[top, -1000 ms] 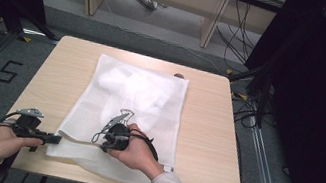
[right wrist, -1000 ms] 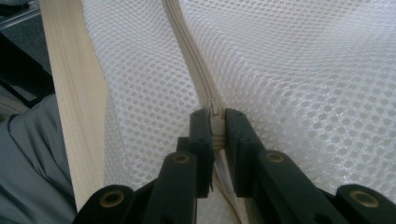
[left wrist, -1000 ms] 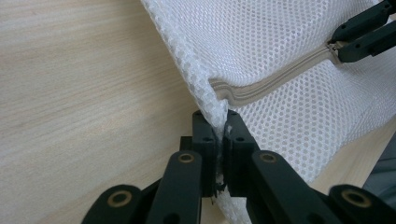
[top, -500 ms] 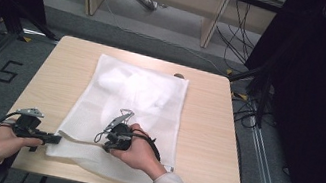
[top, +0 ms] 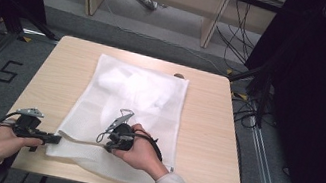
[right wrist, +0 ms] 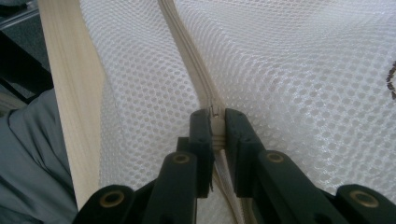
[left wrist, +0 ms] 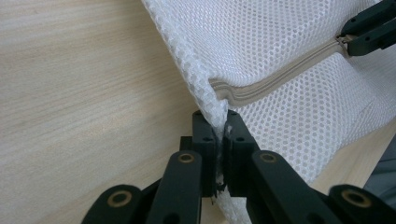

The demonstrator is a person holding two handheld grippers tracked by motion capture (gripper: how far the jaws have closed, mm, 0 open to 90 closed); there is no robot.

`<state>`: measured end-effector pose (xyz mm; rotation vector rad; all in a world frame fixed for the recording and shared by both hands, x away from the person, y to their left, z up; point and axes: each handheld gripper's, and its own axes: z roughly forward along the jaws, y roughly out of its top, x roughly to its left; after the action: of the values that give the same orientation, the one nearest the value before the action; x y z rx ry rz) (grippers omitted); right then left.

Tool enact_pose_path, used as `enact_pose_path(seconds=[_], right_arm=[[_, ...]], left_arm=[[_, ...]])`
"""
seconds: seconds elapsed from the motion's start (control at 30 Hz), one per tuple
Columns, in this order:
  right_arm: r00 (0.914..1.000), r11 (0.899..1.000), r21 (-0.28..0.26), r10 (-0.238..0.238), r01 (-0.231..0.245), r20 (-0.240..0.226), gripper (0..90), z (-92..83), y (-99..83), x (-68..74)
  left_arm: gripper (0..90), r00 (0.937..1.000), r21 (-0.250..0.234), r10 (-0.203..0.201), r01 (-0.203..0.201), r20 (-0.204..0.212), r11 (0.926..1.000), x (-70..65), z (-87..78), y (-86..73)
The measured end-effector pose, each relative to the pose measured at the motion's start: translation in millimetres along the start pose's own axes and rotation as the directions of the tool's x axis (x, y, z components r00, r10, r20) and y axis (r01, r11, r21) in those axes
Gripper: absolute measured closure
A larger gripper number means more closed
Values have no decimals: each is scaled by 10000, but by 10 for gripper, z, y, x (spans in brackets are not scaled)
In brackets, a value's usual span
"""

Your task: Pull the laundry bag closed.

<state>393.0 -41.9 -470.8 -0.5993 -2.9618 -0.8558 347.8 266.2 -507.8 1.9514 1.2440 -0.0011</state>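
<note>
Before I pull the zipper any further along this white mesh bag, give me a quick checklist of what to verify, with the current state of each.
1. Left gripper clamped on the edge of the white mesh laundry bag near the zipper's end: ok, jaws shut on mesh.
2. Right gripper on the beige zipper: ok, jaws shut at the slider.
3. Slider actually caught, not just tape: cannot tell, jaws cover it.
4. Zipper line between the grippers straight: not ok, the mesh bunches beside the left gripper.
5. Bag resting on the light wooden table: partly ok, its near edge overhangs the table's front.
6. Contents clear of the zipper: ok, a white bundle lies at the far end.
</note>
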Motion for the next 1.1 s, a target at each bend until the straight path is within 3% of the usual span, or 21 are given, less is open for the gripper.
enact_pose_path(seconds=[1.1], right_arm=[[9998, 9999, -23, 163, -163, 121, 826, -85, -92, -59]], left_arm=[[848, 10000, 12, 6, -6, 18, 10000, 1, 1, 1]])
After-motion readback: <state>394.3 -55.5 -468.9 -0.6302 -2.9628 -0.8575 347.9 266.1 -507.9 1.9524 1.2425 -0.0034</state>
